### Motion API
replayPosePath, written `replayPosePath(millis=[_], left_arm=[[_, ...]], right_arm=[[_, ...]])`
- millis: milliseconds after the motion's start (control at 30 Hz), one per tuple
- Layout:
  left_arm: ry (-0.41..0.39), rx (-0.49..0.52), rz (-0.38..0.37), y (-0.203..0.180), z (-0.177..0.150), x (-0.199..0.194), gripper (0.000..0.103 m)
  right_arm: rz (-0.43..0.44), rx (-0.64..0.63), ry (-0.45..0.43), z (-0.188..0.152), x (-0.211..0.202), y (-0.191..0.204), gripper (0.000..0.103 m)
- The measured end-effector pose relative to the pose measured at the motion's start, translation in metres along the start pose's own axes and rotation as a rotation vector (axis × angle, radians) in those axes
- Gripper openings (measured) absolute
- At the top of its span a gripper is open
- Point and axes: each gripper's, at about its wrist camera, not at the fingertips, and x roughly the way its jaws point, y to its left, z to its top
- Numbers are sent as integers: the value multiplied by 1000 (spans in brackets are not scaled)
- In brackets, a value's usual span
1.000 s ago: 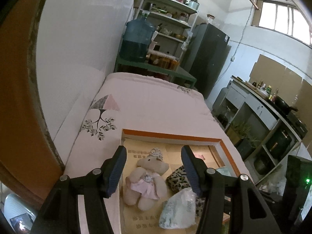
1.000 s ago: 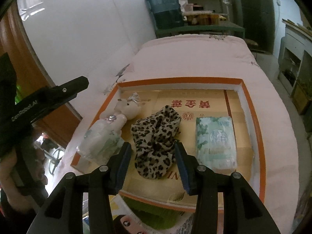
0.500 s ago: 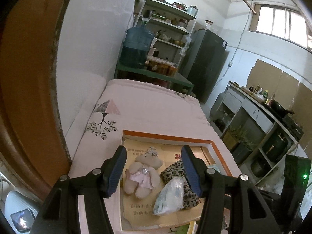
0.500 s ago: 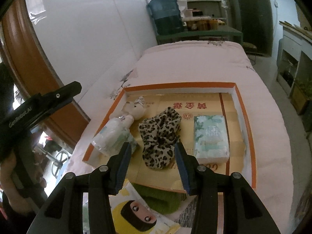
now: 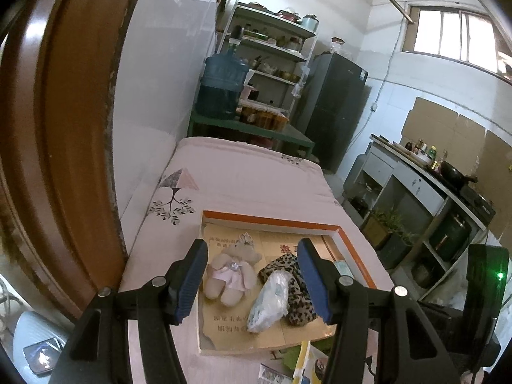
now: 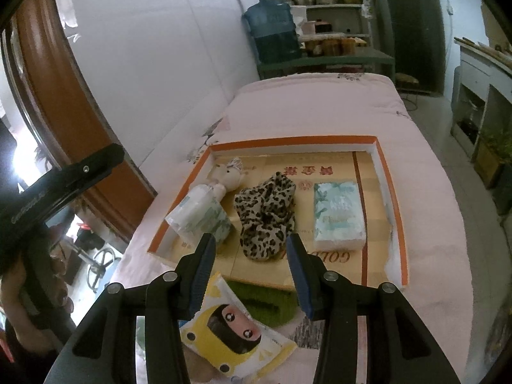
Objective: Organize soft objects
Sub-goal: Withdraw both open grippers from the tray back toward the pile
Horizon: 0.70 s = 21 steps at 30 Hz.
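Both hand-held grippers, left (image 5: pixel 249 276) and right (image 6: pixel 251 270), hang wide open and hold nothing. Beyond them, an orange-rimmed box (image 6: pixel 392 188) on a pink bed (image 6: pixel 323 102) contains a teddy bear (image 5: pixel 232 270), leopard-print cloth (image 6: pixel 265 214) and two tissue packs (image 6: pixel 337 214).

An orange-rimmed shallow cardboard box (image 6: pixel 398 211) with a tan printed floor holds a cream plush bear in a pink dress (image 5: pixel 231 270), a leopard-spotted brown-and-black fabric scrunchie (image 6: pixel 265 216) and a mint-and-white leaf-patterned tissue pack (image 6: pixel 338 214). The bed's quilt (image 6: pixel 320 105) is pale pink. A yellow cartoon-face packet (image 6: pixel 233 336) lies beside a green fuzzy cloth (image 6: pixel 265 300).
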Motion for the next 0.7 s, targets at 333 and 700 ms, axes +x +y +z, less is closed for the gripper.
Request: replayPosePath(millis=[333, 700], left_arm=[[-6, 10, -10, -8, -11, -22, 58], [-11, 19, -23, -15, -20, -42, 58]], right_arm=[[-3, -4, -18, -11, -22, 5, 47], [-2, -6, -36, -25, -49, 10, 47]])
